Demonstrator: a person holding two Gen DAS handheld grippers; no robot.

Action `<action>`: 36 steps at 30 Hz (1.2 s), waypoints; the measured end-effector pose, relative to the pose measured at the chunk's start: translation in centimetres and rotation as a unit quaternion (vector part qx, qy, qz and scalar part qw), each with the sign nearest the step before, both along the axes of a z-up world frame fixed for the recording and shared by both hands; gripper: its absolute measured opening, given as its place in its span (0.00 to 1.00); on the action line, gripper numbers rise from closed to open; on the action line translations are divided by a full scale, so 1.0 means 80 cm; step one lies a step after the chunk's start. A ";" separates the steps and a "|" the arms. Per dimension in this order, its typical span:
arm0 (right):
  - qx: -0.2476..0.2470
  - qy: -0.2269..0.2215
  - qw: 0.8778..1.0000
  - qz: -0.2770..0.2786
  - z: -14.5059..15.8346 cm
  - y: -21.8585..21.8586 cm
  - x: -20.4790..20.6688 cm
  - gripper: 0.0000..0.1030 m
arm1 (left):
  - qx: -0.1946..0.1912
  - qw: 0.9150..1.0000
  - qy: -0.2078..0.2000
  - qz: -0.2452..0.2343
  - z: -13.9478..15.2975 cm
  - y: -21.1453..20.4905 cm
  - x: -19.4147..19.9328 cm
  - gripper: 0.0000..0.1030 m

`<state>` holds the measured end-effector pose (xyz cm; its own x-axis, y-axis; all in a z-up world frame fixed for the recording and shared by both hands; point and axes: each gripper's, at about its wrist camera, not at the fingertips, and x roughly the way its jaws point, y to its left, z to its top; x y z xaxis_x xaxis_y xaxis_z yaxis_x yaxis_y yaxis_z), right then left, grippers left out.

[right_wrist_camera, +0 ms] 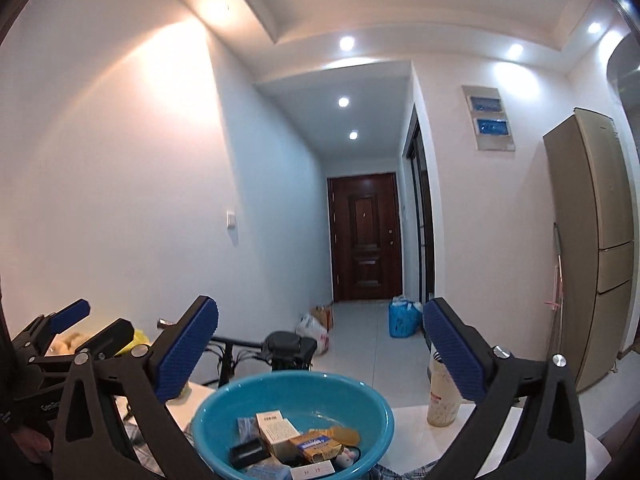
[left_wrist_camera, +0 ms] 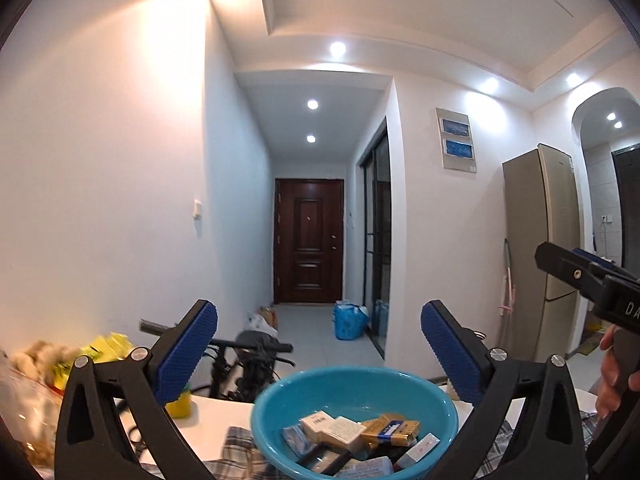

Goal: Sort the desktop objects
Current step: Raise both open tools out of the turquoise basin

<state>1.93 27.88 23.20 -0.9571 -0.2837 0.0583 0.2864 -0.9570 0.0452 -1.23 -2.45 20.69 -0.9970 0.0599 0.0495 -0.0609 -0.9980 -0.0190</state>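
Note:
A blue plastic basin (left_wrist_camera: 280, 404) (right_wrist_camera: 224, 412) sits on the white table and holds several small boxes, among them a white box (left_wrist_camera: 338, 432) (right_wrist_camera: 276, 430) and a gold box (left_wrist_camera: 390, 430) (right_wrist_camera: 316, 446). My left gripper (left_wrist_camera: 320, 352) is open and empty, held above the basin's near side. My right gripper (right_wrist_camera: 320, 352) is open and empty too, above the basin. The right gripper also shows at the right edge of the left wrist view (left_wrist_camera: 580, 268). The left gripper also shows at the left of the right wrist view (right_wrist_camera: 76, 326).
A plaid cloth (left_wrist_camera: 236, 446) lies under the basin. A yellow bag (left_wrist_camera: 108, 346) and a yellow cup (left_wrist_camera: 180, 404) are at the left. A clear jar (right_wrist_camera: 442, 394) stands at the right. A scooter handlebar (right_wrist_camera: 280, 346) is behind the table. A fridge (right_wrist_camera: 600, 240) stands to the right.

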 end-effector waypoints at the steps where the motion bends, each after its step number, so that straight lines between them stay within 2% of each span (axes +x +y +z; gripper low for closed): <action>1: -0.003 0.005 1.000 0.000 0.002 0.001 0.005 0.99 | -0.001 1.000 0.003 0.004 0.003 0.000 0.006 1.00; 6: -0.011 0.031 0.999 -0.003 0.010 0.004 0.026 1.00 | 0.000 1.000 0.005 0.014 0.009 0.000 0.021 1.00; 10: -0.010 0.039 0.999 -0.004 0.014 0.003 0.035 1.00 | -0.001 1.000 -0.013 0.013 0.007 0.001 0.014 1.00; 16: -0.009 0.024 1.000 0.009 0.011 0.005 0.027 1.00 | 0.002 0.999 -0.047 0.008 0.002 0.003 0.003 1.00; 25: -0.013 -0.008 1.000 0.015 0.009 0.000 0.018 1.00 | 0.002 0.998 -0.055 0.013 0.007 -0.004 0.002 1.00; 31: 0.041 0.004 0.999 0.013 0.001 -0.019 0.043 1.00 | -0.011 0.997 -0.070 0.018 -0.013 -0.005 0.022 1.00; 36: 0.081 -0.018 0.996 0.031 -0.025 -0.033 0.056 1.00 | -0.009 0.995 -0.096 0.012 -0.041 -0.004 0.031 1.00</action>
